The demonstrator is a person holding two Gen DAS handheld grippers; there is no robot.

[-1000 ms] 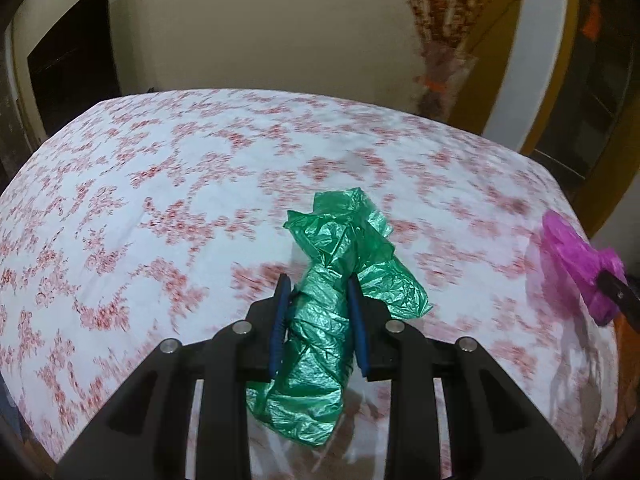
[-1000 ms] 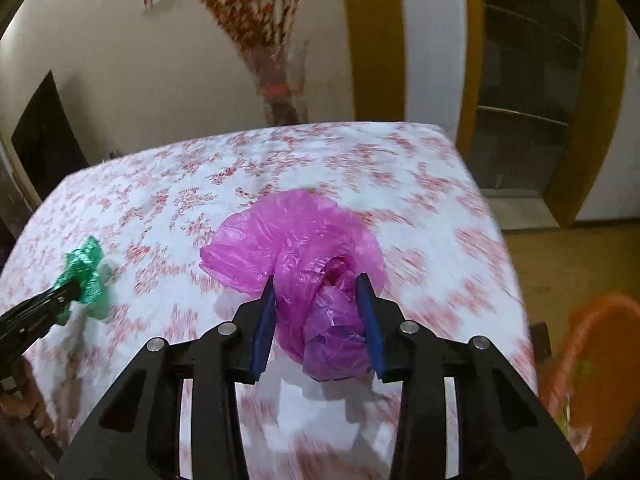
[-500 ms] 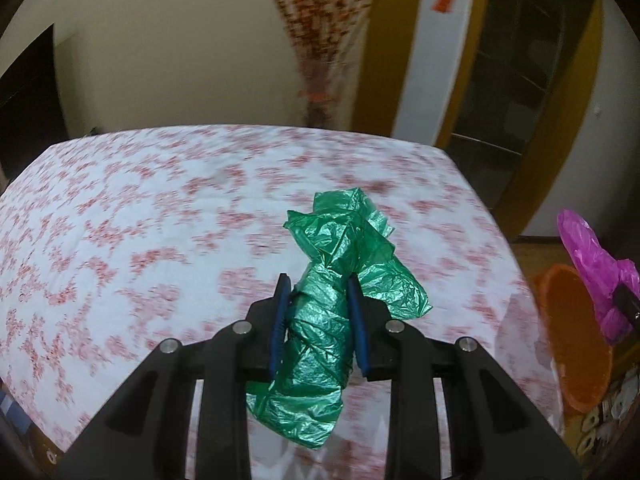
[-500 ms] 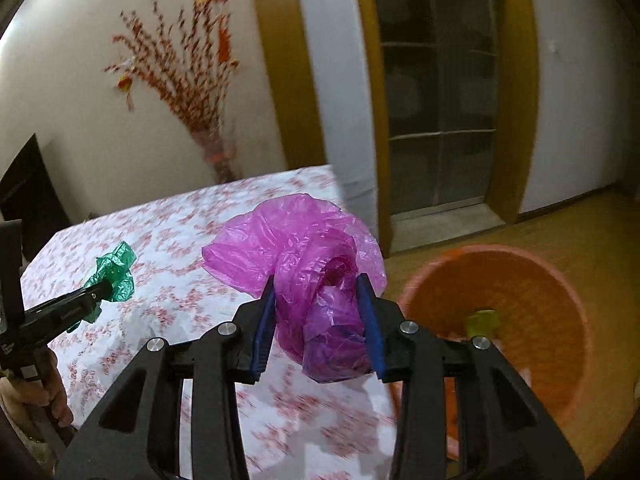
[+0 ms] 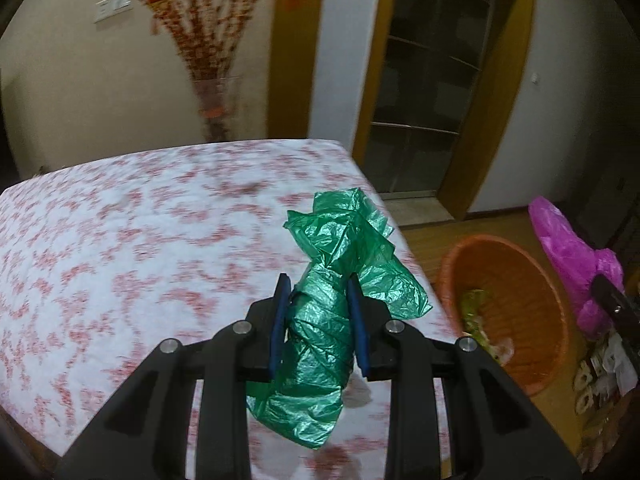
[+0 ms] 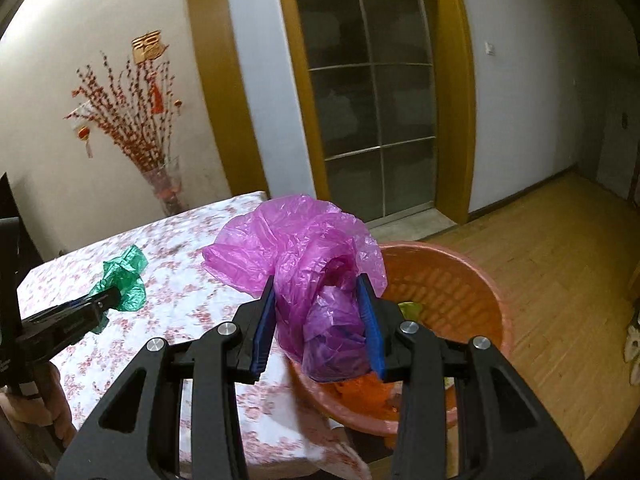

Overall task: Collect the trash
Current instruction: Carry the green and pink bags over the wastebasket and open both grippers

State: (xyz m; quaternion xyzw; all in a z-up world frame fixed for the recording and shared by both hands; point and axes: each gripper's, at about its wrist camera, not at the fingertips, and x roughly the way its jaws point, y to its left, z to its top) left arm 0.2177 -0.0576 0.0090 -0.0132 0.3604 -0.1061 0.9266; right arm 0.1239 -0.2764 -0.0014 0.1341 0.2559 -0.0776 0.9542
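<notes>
Indoors, evening light. Table [image 5: 120,248] with a white cloth printed in red flowers fills the left of both views; its far corner is near a glazed door [image 6: 368,92] with a yellow frame. Tall glass vase of red twigs [image 6: 164,184] stands against the wall behind the table. Orange basket [image 6: 448,276] sits on the wooden floor just beside the table's edge, scraps of rubbish lying in it.

Pink plastic bag [image 6: 308,264], crumpled, hangs above the near rim of the basket, pinched between the blue pads of the right tongs [image 6: 320,320], which are partly closed on its bunched middle. Loose folds balloon out above the pads.

Green plastic bag [image 5: 332,308], smaller and twisted into a roll, is over the table's right edge, clear of the cloth. Left tongs [image 5: 318,320] are narrowly closed on it, both ends sticking out past the pads. A hand [image 6: 36,404] holds that tool's grip.
</notes>
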